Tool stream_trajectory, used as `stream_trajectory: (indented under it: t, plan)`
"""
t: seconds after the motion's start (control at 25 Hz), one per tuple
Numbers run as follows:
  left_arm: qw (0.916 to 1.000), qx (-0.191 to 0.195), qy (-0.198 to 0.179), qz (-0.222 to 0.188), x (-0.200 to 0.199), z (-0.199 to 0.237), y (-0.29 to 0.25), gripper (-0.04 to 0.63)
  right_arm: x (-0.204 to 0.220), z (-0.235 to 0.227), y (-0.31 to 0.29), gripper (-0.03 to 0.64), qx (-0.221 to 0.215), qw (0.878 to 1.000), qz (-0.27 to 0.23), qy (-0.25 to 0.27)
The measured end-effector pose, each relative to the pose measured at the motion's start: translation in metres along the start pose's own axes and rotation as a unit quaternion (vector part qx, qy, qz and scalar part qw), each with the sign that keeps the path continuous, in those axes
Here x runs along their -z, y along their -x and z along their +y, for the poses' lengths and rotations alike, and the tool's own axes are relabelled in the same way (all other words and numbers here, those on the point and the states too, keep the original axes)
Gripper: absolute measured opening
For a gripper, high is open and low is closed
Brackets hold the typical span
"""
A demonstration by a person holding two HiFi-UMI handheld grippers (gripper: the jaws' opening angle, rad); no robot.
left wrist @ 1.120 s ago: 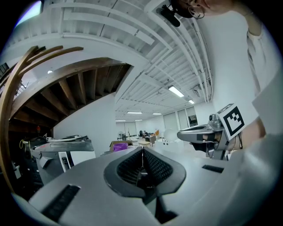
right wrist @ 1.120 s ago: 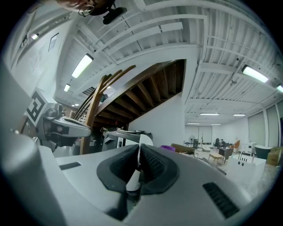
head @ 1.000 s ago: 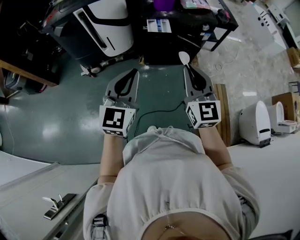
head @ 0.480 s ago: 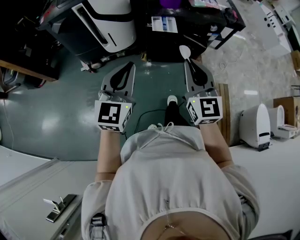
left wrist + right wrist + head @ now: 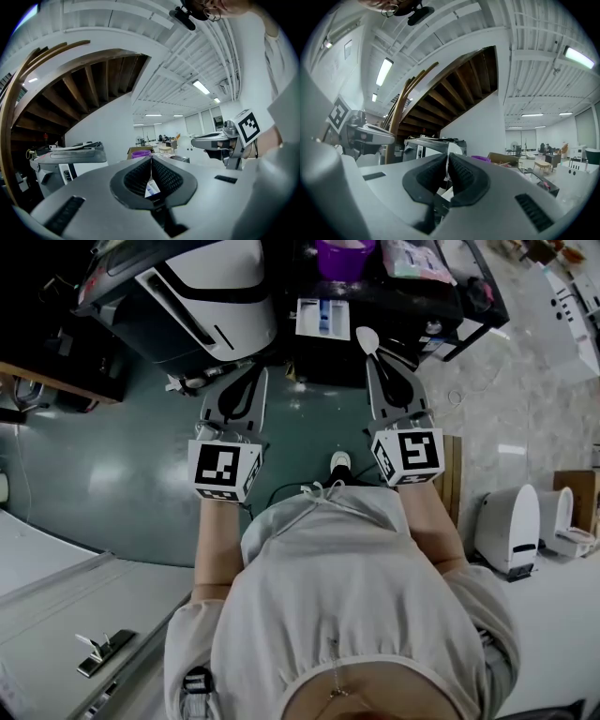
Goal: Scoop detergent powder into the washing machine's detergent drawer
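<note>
- My left gripper (image 5: 257, 374) has its jaws pressed together at the tips, with nothing between them; its own view (image 5: 151, 158) shows the two ribbed pads meeting in a line.
- My right gripper (image 5: 376, 362) is closed on the thin handle of a white spoon (image 5: 367, 338). The spoon's bowl sticks out past the jaw tips.
- In the right gripper view (image 5: 447, 157) a white sliver runs between the pads where they meet.
- The detergent drawer (image 5: 322, 318) is ahead of both grippers. It is white with blue compartments, and it lies just left of the spoon bowl in the head view.
- I cannot tell whether the spoon carries any powder.
- Through the gap under the left jaws I see a bit of the drawer (image 5: 151, 187).
- A purple tub (image 5: 344, 254) stands beyond the drawer on the dark surface.
- A large white machine (image 5: 216, 287) sits to the left of the drawer.
- Both grippers are held level, side by side and apart, over the green floor (image 5: 112, 474).
- A black cable (image 5: 309, 468) lies on the floor between my arms, near a shoe (image 5: 339, 461).
</note>
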State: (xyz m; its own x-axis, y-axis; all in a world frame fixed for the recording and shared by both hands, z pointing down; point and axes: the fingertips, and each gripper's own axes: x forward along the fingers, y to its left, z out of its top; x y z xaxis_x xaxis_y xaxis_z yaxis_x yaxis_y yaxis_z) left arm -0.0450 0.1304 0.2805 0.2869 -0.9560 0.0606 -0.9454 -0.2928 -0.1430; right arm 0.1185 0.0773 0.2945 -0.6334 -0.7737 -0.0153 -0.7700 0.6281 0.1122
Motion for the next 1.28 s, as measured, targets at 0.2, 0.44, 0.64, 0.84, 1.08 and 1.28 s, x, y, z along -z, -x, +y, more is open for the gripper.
stream_trajectory:
  t: [0.2, 0.44, 0.64, 0.84, 1.08, 1.28]
  plan:
    - [0.9999, -0.015, 0.000, -0.002, -0.013, -0.011, -0.065, 0.023, 0.002, -0.057, -0.034, 0.011, -0.027, 1.000, 0.003, 0.001]
    - [0.9996, -0.029, 0.004, 0.004, -0.016, -0.023, -0.127, 0.023, 0.010, -0.107, -0.063, 0.011, -0.055, 0.998, 0.009, 0.004]
    - [0.9994, -0.029, 0.007, 0.017, -0.008, -0.025, -0.161, 0.023, 0.025, -0.136, -0.087, 0.011, -0.060, 0.998, 0.020, -0.006]
    - [0.9995, -0.022, 0.012, 0.020, 0.001, -0.012, -0.190, 0.023, 0.035, -0.151, -0.116, 0.011, -0.058, 0.998, 0.028, -0.008]
    - [0.9998, 0.004, 0.013, 0.014, 0.008, 0.025, -0.241, 0.023, 0.040, -0.167, -0.174, 0.011, -0.037, 0.999, 0.035, -0.005]
    - [0.9994, 0.028, 0.015, 0.013, 0.012, 0.064, -0.285, 0.023, 0.043, -0.182, -0.230, 0.011, -0.022, 0.999, 0.050, 0.000]
